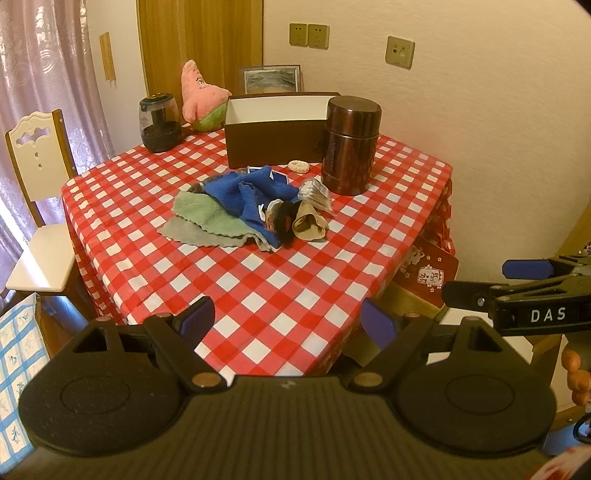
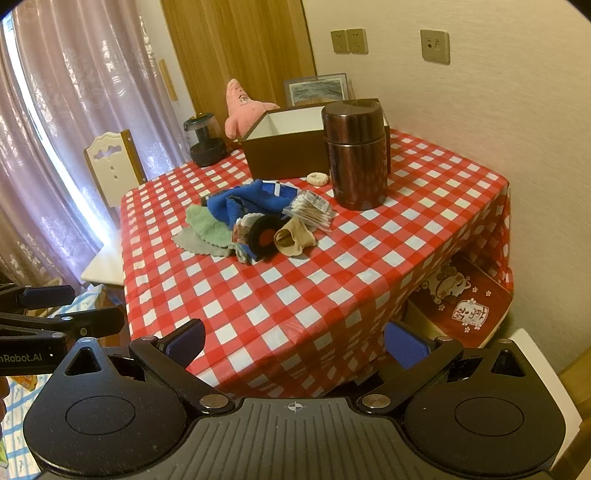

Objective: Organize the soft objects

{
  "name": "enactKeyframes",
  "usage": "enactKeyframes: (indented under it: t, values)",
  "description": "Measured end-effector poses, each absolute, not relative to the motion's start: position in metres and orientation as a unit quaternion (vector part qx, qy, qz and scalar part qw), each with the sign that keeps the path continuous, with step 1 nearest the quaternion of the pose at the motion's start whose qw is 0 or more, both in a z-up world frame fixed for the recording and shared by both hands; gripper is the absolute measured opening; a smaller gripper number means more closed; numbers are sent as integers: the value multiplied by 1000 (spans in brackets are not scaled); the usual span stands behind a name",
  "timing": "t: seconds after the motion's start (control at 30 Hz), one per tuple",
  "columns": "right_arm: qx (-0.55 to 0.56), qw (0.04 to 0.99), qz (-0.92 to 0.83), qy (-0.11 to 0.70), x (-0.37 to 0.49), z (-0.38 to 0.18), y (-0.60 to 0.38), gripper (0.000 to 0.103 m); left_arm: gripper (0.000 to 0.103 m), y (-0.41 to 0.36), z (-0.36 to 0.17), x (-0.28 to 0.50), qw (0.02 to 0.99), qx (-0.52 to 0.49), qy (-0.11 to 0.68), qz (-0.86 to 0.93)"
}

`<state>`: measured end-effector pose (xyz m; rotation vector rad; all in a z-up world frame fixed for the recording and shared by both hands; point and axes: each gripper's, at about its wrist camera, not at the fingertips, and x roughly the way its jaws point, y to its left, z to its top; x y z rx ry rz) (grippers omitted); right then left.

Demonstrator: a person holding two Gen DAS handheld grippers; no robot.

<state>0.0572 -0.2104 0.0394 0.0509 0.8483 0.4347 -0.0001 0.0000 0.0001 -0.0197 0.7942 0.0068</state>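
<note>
Not started: both the left claw and right claw gape empty off the surface's near edge; cloth pile mid-surface, box empty.

home dining room | checked tablecloth | chair | curtains

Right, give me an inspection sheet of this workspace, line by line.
Surface: table under a red-and-white checked cloth.
Job's things: blue cloth, green cloth and grey cloth heaped mid-table with a beige sock; open brown box behind them.
Clutter: brown flask, bag of cotton swabs, dark jar, pink plush.
Grippers: left gripper and right gripper both open, short of the table, holding nothing.
Cables: nothing seen.
Surroundings: white chair, curtain, wall sockets.
</note>
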Motion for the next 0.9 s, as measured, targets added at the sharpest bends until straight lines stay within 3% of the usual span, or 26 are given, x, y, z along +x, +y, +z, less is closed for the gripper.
enactKeyframes:
  t: [0.9]
  values:
    - [26, 888, 209, 409, 68, 34, -209, 103, 85, 0, 0, 0, 922, -9, 387, 3]
